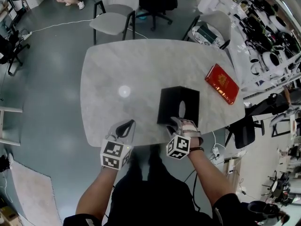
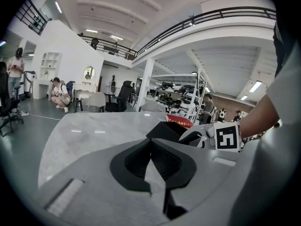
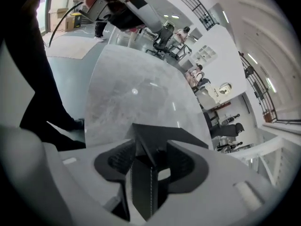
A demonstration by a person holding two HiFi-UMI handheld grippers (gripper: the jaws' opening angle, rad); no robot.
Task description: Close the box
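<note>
Jaws of the right tool [image 1: 181, 125] [image 3: 150, 160] stand apart around an upright black panel at the near edge of the black cardboard box [image 1: 177, 102] [image 3: 164, 136]. One pad lies against the panel, and a pale sliver of surface shows between the panel and the other pad, so nothing is clamped. The box sits directly ahead of this tool on the pale marbled tabletop [image 1: 127, 65], its top face showing an oval opening. Beside the right tool, on the far side from the box, the left tool [image 1: 126, 126] [image 2: 151, 149] is closed and empty above the tabletop's near edge, clear of the box. Well beyond the right tool, past the box and off to its outer side, lies a flat red rectangular packet [image 1: 222, 84] [image 2: 179, 121].
</note>
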